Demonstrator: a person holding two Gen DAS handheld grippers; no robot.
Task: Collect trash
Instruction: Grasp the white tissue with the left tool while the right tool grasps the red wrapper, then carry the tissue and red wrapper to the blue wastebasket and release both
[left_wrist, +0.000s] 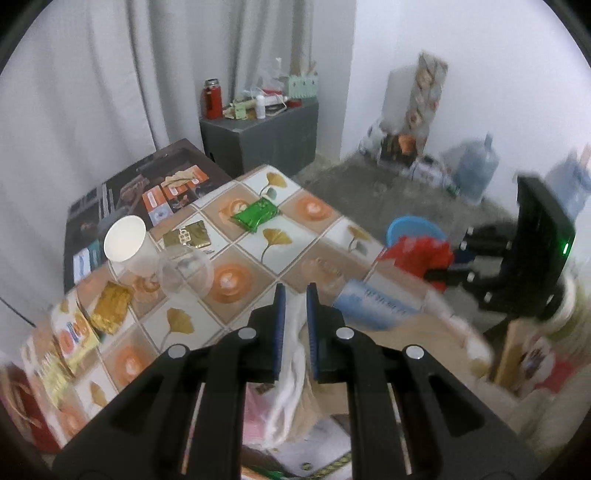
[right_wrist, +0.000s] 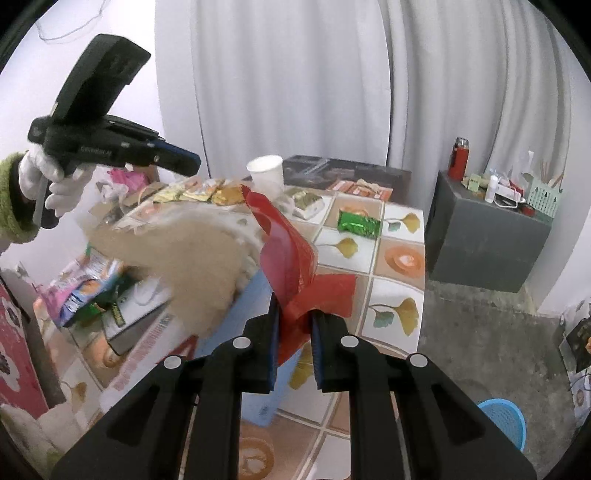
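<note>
At the right gripper (right_wrist: 293, 317) we find the jaws clamped on a red wrapper (right_wrist: 291, 251). The wrapper is thin, glossy and creased. It rises from between the blue pads (right_wrist: 274, 347) as a folded strip with a serrated upper edge. It is held above the near edge of the table (right_wrist: 399, 310).

At the left gripper (left_wrist: 295, 295) the jaws stand narrowly parted. Crumpled white plastic (left_wrist: 291, 369) shows in the gap, but we cannot tell whether the pads touch it. In the right wrist view this gripper is raised above the table's far left side, held by a white-gloved hand (right_wrist: 55, 181).

The table carries a smooth cloth printed with orange discs and yellow leaves in squares. A green foil packet (left_wrist: 255, 214) lies flat toward the table's far end, apart from both grippers. A gold packet (left_wrist: 187, 235) lies left of the green one. A white paper cup (left_wrist: 127, 245) stands near the table's left edge, with a clear plastic cup (left_wrist: 184, 271) just beside it. A further gold packet (left_wrist: 110, 307) lies nearer than the cups.

Off the table's right side, a blue basket (right_wrist: 506, 417) stands on the grey floor (right_wrist: 480, 354). Beyond the table's far end stands a grey cabinet (right_wrist: 484, 243) bearing a red flask (right_wrist: 458, 158). Pleated white curtains (right_wrist: 295, 81) hang behind.
</note>
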